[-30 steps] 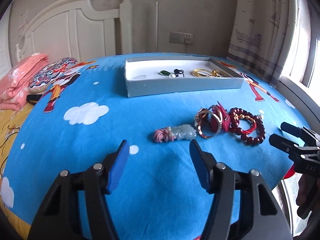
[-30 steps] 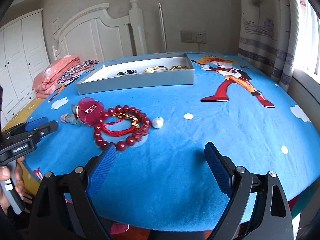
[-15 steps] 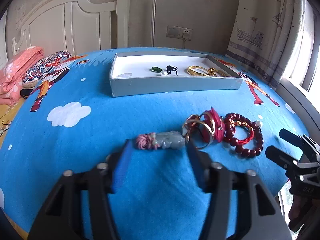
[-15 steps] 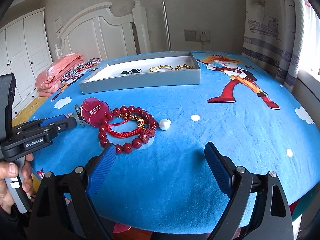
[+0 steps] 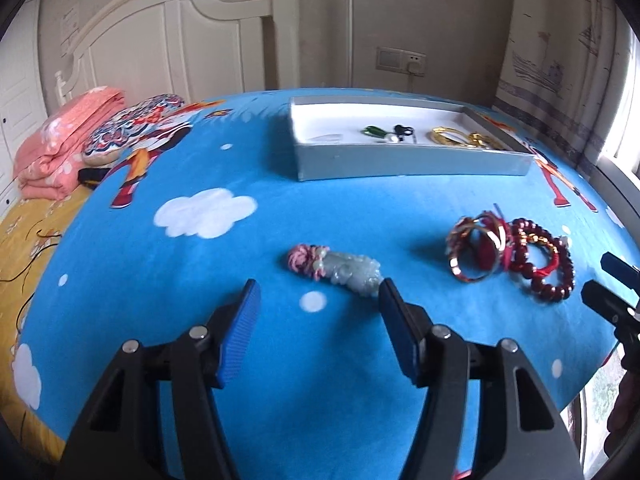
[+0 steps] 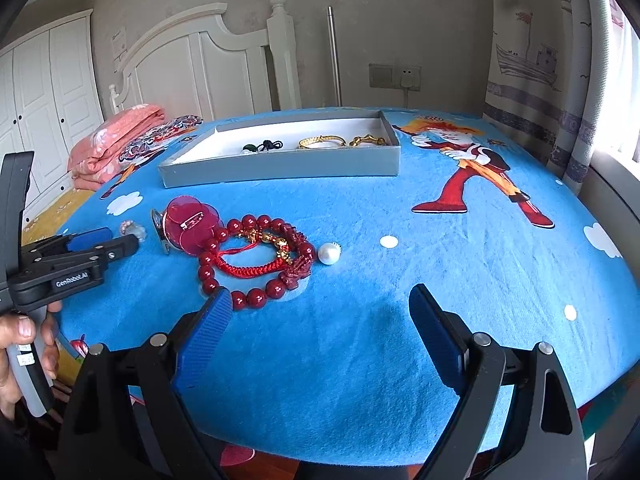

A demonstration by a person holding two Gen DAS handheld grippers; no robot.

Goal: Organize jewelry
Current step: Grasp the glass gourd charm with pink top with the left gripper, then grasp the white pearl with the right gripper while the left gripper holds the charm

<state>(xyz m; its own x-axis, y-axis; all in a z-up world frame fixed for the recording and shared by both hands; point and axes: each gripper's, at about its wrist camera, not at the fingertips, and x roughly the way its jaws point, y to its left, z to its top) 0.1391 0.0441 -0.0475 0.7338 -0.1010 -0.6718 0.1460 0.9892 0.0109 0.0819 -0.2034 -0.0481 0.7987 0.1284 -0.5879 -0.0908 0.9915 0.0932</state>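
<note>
Cloth (image 5: 360, 216): bright blue, white clouds and dots, red-orange cartoon figure. Tray (image 5: 412, 164): grey outside, white inside. Beads (image 6: 248, 264): dark red, red cord, gold bits. Pendant (image 5: 352, 272): pale green, pink knot. Pearl (image 6: 329, 253): white. Claw pads (image 5: 240, 332): blue, black frames.

On the bed (image 5: 240, 380), the jade pendant (image 5: 352, 272) lies left of the bangles (image 5: 476, 248) and the bead bracelets (image 5: 540, 260). A pearl (image 6: 329, 253) sits just right of those bracelets. Behind them stands the tray (image 5: 400, 164), holding gold bangles (image 5: 460, 136).
</note>
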